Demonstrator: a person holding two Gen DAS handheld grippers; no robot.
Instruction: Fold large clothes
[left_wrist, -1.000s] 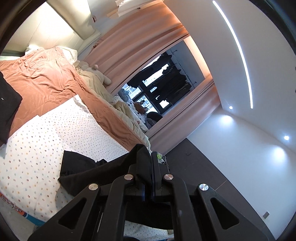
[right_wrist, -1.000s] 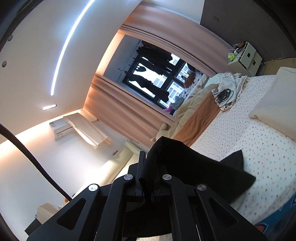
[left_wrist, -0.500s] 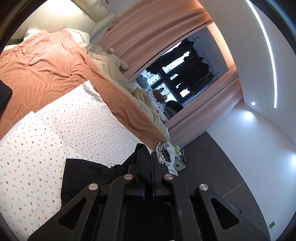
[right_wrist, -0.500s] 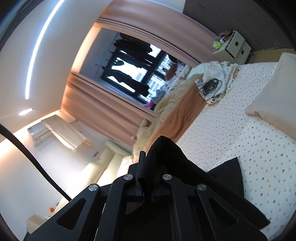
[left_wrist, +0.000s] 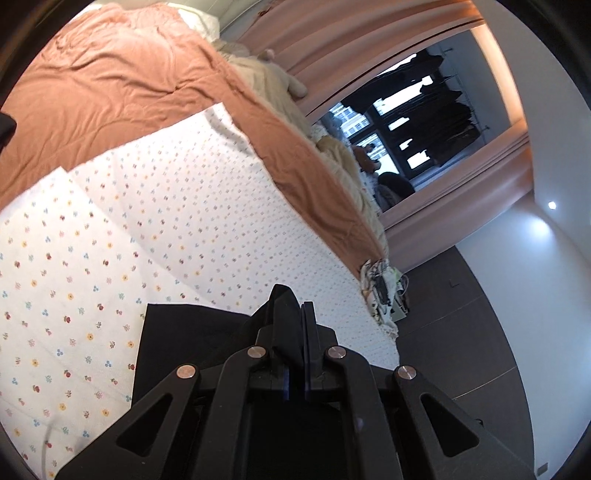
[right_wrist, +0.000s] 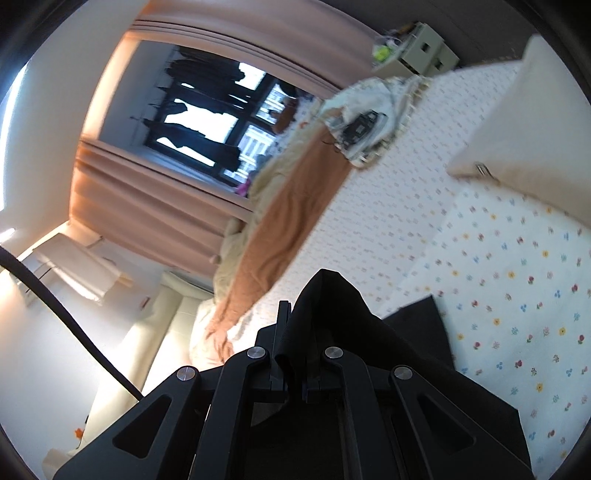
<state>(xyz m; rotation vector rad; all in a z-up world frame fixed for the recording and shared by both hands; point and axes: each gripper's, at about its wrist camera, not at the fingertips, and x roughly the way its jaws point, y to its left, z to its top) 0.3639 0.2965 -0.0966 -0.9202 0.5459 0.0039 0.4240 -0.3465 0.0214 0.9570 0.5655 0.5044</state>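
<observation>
A large black garment (left_wrist: 184, 343) spreads over the flower-print bed sheet (left_wrist: 92, 258). My left gripper (left_wrist: 295, 314) is shut on a bunched edge of it that sticks up between the fingers. In the right wrist view the same black garment (right_wrist: 417, 339) hangs off my right gripper (right_wrist: 299, 325), which is shut on a fold of it, and the rest of the cloth trails down to the sheet (right_wrist: 517, 295). The lower part of the garment is hidden under both grippers.
A rust-orange blanket (left_wrist: 110, 85) covers the far side of the bed, with cream bedding (left_wrist: 332, 155) along its edge. A cream pillow (right_wrist: 524, 136) lies on the sheet. Cables (right_wrist: 362, 125) sit on a patterned cloth. Curtains (left_wrist: 369, 40), a window and a white bedside cabinet (right_wrist: 424, 48) stand beyond.
Both grippers have dropped lower and swung across the bed with the black garment still pinched. More sheet and less ceiling fill both views, and the garment lies flatter.
</observation>
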